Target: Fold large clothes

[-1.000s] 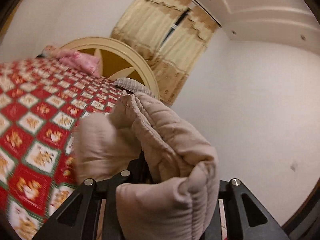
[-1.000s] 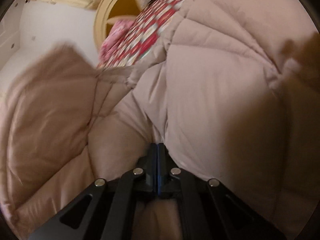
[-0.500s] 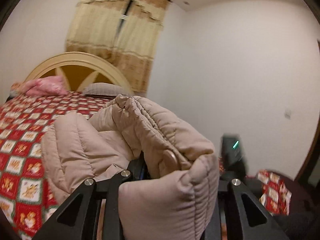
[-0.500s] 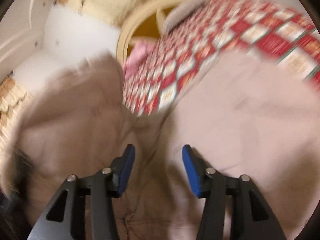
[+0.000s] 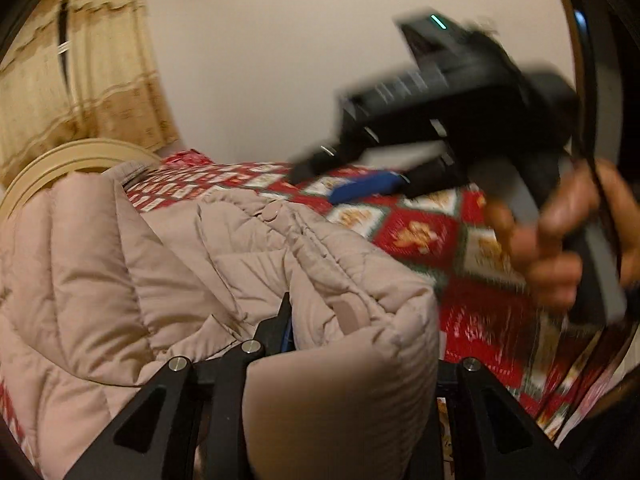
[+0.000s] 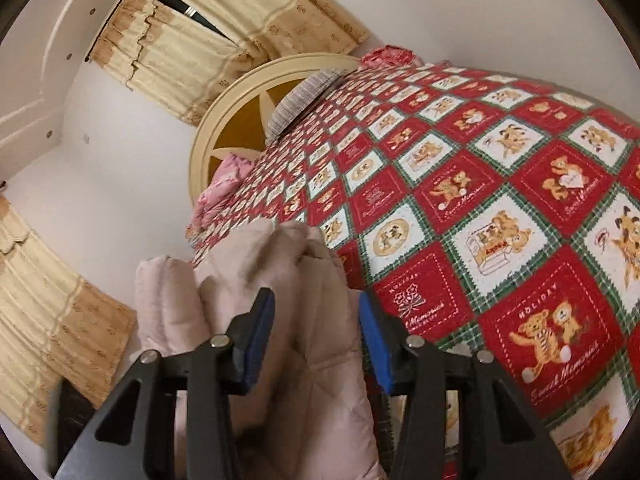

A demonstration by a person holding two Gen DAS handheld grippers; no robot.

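1. Puffer coat [image 5: 248,256]: soft, bulky, prob. light; slippery shell, so pinch a quilted seam/edge. Lies bunched on bedspread [image 6: 500,184].
2. Left gripper [image 5: 304,332]: jaws clamped on a coat fold.
3. Right gripper [image 6: 316,340]: jaws wide, straddling coat, gripping nothing.

Readable text appears only on the bedspread [image 6: 500,184], in the right wrist view. One red square with two teddy bears [image 6: 548,328] carries "HOLIDAY" arched above them and script reading "Sweet Memories" below. A red square with a flower [image 6: 424,300] also shows "HOLIDAY" and the same script. Other red squares bear similar script, too small to read with certainty. The white square with bears and a box [image 6: 494,240] has red lettering that cannot be made out. In the left wrist view nothing is legible.
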